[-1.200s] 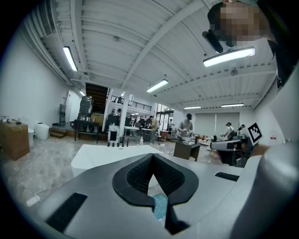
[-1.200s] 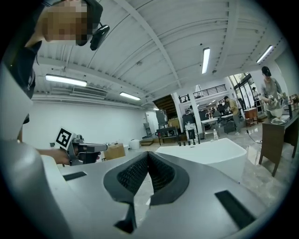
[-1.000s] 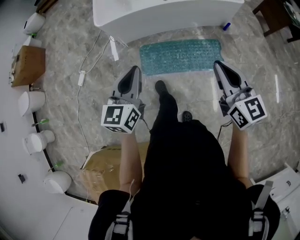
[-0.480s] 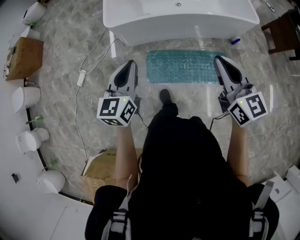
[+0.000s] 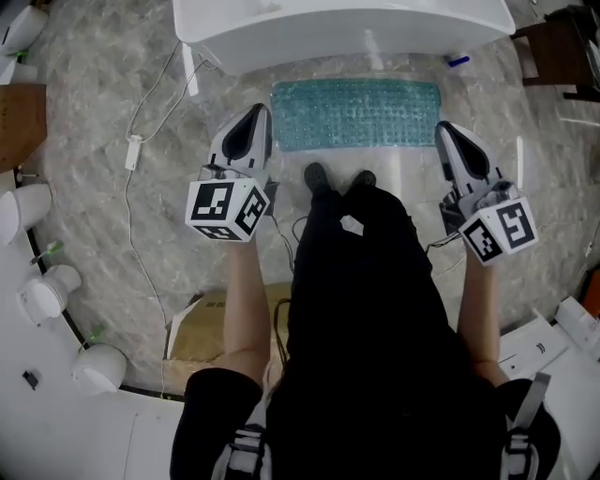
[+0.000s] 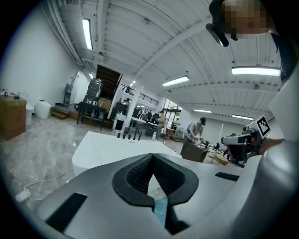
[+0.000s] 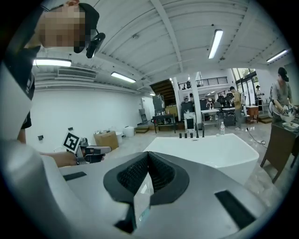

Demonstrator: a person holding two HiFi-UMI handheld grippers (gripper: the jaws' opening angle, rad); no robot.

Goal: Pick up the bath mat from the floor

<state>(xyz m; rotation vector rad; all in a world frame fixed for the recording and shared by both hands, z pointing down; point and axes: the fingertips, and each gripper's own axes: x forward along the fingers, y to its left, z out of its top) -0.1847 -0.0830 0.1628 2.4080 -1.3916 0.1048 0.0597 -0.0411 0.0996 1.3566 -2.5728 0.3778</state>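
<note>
The teal, bumpy bath mat lies flat on the marble floor, right against the white bathtub. My left gripper hovers above the floor near the mat's left end, jaws shut and empty. Over the floor by the mat's right end, my right gripper is also shut with nothing in it. In the left gripper view, the left gripper points over the bathtub, and a sliver of bath mat shows below the jaws. The right gripper also faces the bathtub.
The person's dark shoes stand at the mat's near edge. A white cable with an adapter trails on the floor at left. A cardboard box sits behind, white fixtures line the left wall, and a dark stool stands at right.
The person has stepped forward, so both feet now stand at the mat's near edge. Both grippers stay shut and have come level with the mat's two ends.
</note>
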